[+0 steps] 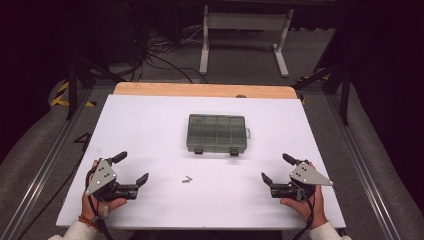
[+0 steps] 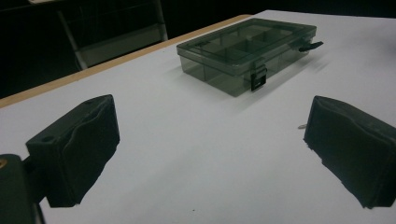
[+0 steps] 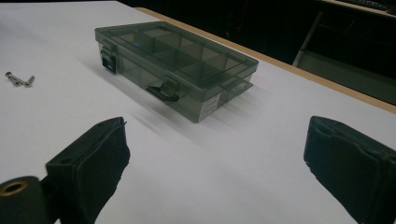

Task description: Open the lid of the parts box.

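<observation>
While both claws stand spread and empty, the left claw (image 1: 134, 167) hovers near the surface's (image 1: 150, 125) near left corner, the right claw (image 1: 276, 167) near its near right corner. Small metal screws (image 1: 187, 179) lie between them; a closed smoky translucent plastic compartment box (image 1: 217, 133) sits mid-surface.

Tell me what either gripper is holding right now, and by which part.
Nothing is held. The left gripper and right gripper both stand open over the white table, apart from the screws and the closed compartment box.

White table (image 1: 150, 120) — closed compartment box (image 1: 217, 133), small screws (image 1: 187, 179).
</observation>
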### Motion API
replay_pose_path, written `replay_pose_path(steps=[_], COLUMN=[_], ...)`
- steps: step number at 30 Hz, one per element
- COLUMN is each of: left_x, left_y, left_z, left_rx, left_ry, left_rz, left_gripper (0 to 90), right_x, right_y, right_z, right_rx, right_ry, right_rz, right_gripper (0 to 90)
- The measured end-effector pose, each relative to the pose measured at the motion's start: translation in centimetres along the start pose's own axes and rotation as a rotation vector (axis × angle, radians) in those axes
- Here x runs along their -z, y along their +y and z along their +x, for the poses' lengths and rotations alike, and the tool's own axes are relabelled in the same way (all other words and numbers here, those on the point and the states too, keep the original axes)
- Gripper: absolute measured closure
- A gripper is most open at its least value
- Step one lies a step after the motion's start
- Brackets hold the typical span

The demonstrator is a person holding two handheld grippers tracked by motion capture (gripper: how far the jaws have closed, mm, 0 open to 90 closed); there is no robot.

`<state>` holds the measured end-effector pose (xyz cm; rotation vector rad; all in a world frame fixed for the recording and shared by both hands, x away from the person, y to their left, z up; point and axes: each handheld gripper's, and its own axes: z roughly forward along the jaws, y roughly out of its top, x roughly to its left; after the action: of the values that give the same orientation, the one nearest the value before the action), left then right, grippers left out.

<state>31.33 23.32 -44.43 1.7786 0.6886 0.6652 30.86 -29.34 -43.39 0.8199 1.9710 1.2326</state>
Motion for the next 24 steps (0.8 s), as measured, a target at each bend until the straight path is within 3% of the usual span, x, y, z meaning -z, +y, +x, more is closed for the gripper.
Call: replay_pose_path(steps=[16,24], left_x=[-0.3,-1.1], left_y=[0.3,0.4], left_z=[-0.5,0.0], left_rx=[-0.039,-0.005], left_ry=[-0.025,-0.051], left_rz=[0.018,0.038], left_gripper=[5.6,1.5], right_x=[-0.6,-0.8], right_y=[-0.2,0.0], right_z=[0.4,-0.1], right_rx=[0.033,0.039], right_ry=[0.004,0.0], right_rz=[0.054,0.064], right_gripper=[7.0,10.1])
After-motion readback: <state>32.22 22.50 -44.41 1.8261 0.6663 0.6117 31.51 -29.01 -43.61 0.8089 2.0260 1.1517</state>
